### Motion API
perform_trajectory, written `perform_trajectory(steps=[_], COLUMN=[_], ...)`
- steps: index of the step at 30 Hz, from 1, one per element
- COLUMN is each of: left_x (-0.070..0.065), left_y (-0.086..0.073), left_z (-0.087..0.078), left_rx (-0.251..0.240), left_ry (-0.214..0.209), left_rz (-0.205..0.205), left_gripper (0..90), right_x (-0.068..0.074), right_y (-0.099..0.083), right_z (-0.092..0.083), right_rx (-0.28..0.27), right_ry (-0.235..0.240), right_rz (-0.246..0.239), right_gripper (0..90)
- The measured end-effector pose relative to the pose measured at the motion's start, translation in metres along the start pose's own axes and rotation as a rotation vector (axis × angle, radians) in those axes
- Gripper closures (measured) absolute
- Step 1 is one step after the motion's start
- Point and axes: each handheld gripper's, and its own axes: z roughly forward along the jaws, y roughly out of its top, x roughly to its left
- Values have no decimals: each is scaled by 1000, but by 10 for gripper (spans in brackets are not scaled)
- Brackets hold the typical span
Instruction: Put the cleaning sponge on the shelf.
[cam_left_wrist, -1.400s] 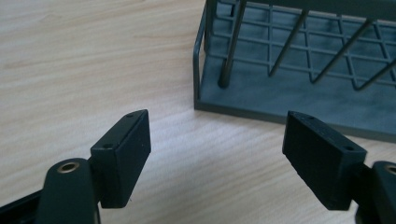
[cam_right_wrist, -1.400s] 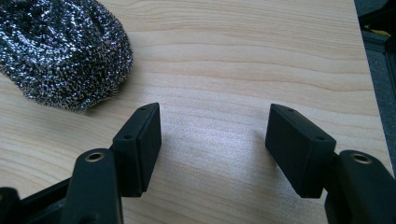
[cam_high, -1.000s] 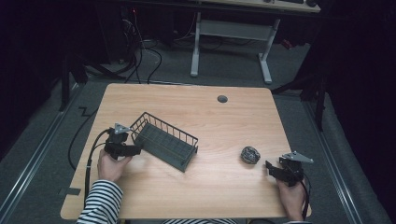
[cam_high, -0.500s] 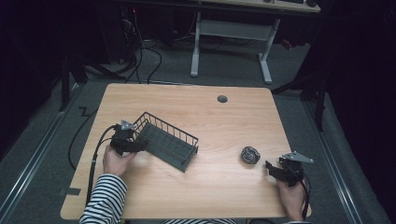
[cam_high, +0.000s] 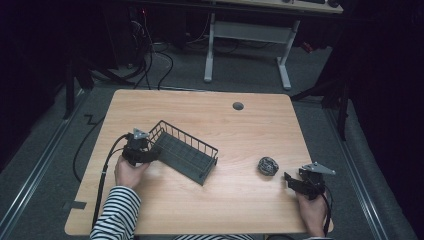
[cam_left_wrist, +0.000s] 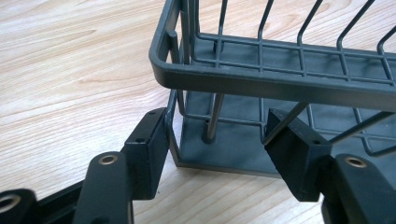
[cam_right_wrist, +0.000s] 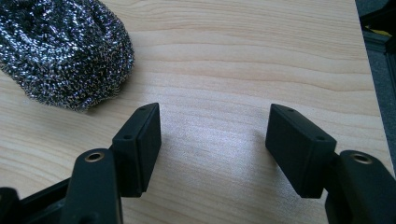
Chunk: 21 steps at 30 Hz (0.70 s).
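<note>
Item: wire basket, gripped at its end wall by my left tool.

My left tool (cam_left_wrist: 212, 149) has just been closing, and its jaws now clamp the corner wires of the wire basket (cam_high: 186, 151), which sits left of centre on the worktop (cam_high: 240, 130). I judge the basket light, stiff and slick-coated, so it is best taken at the solid rim. My right tool (cam_right_wrist: 215, 140) rests half open on nothing, just beside the steel scourer (cam_right_wrist: 60, 46), which looks springy and snag-prone.
</note>
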Motion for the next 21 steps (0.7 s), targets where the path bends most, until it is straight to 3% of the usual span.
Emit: perform_trajectory(steps=[16, 21], left_x=[-32, -46], left_y=[12, 23], left_z=[15, 25], left_rx=[-13, -2], left_ry=[3, 11], left_rz=[-23, -21], left_gripper=[406, 407], right_x=[0, 0], right_y=[0, 0], right_z=[0, 0], right_rx=[0, 0], right_ry=[1, 0], right_rz=[0, 0], right_gripper=[361, 360])
